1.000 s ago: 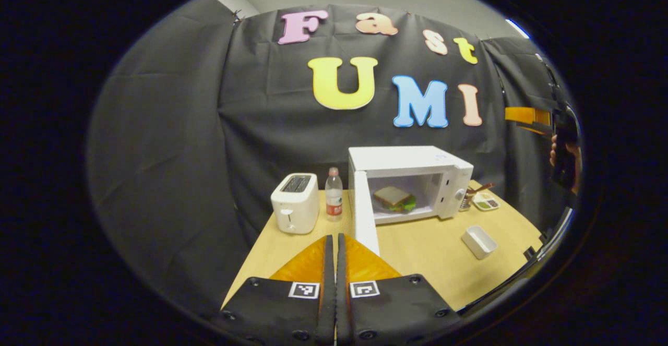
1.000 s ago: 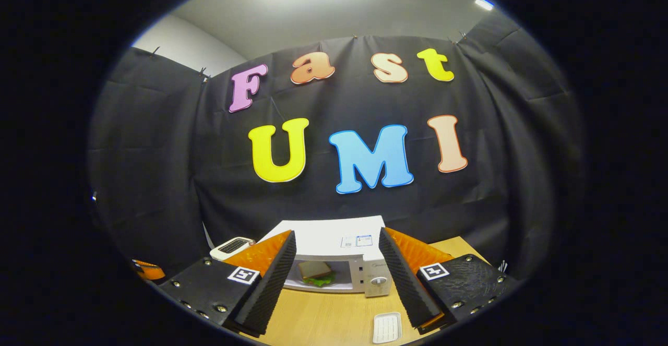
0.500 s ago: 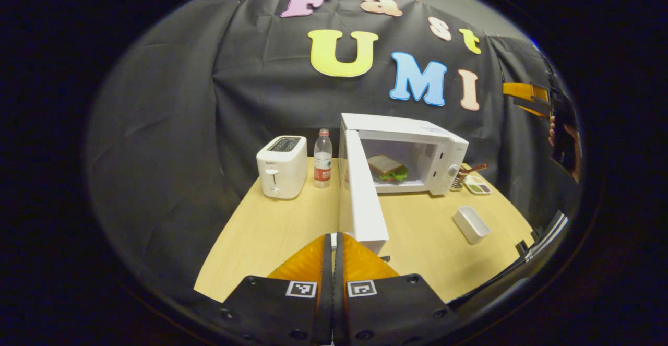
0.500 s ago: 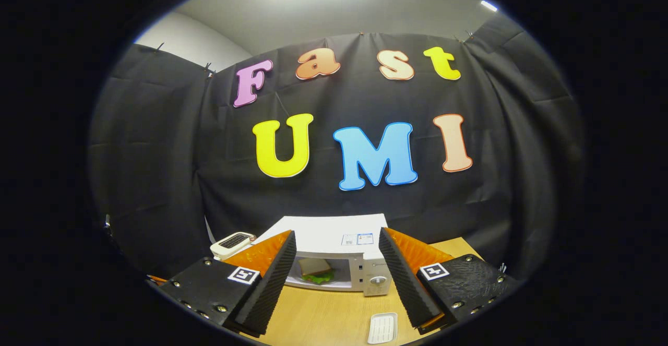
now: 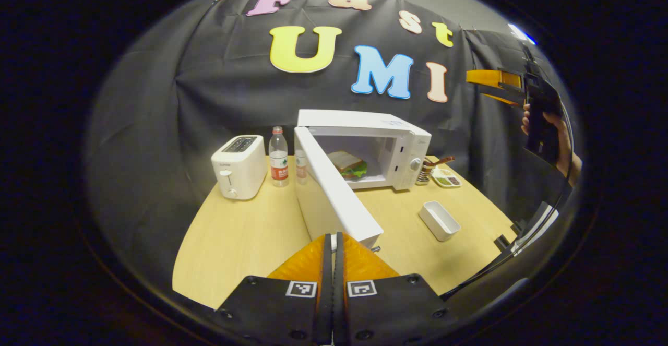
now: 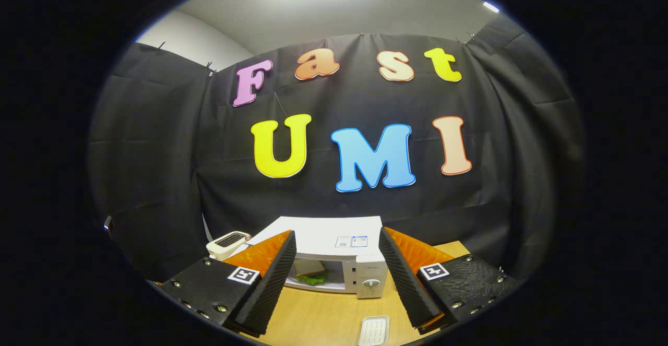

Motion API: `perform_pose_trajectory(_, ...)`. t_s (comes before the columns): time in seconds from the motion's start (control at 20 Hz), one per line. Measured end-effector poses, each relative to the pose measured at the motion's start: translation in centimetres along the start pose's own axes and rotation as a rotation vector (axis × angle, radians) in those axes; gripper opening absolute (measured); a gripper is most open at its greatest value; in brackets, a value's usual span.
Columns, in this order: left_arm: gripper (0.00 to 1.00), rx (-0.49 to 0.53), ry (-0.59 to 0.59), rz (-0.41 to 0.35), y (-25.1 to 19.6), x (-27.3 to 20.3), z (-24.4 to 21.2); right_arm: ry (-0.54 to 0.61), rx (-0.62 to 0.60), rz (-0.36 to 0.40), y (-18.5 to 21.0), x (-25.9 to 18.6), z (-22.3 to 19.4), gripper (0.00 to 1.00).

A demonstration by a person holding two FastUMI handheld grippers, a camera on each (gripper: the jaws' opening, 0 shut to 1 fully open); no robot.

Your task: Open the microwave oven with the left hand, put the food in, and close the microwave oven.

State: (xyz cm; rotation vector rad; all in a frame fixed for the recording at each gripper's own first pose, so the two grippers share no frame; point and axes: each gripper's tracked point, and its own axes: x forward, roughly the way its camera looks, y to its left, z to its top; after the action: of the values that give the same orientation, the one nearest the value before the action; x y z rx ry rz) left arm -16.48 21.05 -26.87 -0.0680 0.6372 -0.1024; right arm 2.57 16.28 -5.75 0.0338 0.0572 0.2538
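Our sandwich [image 5: 348, 164] sits inside the microwave [image 5: 386, 127], so only closing remains. We hold the left gripper [image 5: 334, 247], fingers pressed together and empty, by the door [image 5: 334, 200] edge to push; right gripper [image 6: 336, 273] waits wide open.

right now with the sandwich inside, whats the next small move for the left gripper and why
Probably press the shut left gripper sideways against the microwave door near its free edge, swinging it toward the microwave. The sandwich already lies in the cavity, the door stands wide open, and the right gripper is held open, away from the door.
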Motion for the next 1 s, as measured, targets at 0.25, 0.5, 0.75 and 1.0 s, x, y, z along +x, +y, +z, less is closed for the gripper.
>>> perform_pose_trajectory(0.25,0.07,0.014,0.008,-0.076,-3.7,1.8,0.6,0.014,0.041,-0.021,-1.6,-0.1,-0.9,0.96)
perform_pose_trajectory(0.5,0.07,0.019,-0.003,-0.15,-7.0,3.9,1.8,0.034,0.078,-0.05,-3.0,0.1,-1.8,0.96)
perform_pose_trajectory(0.75,0.08,0.049,-0.002,-0.23,-10.4,6.7,2.8,0.035,0.079,-0.087,-4.9,-0.5,-1.8,0.96)
perform_pose_trajectory(1.0,0.07,0.067,-0.007,-0.287,-13.0,10.0,4.5,0.035,0.081,-0.129,-7.1,-0.5,-1.8,0.96)
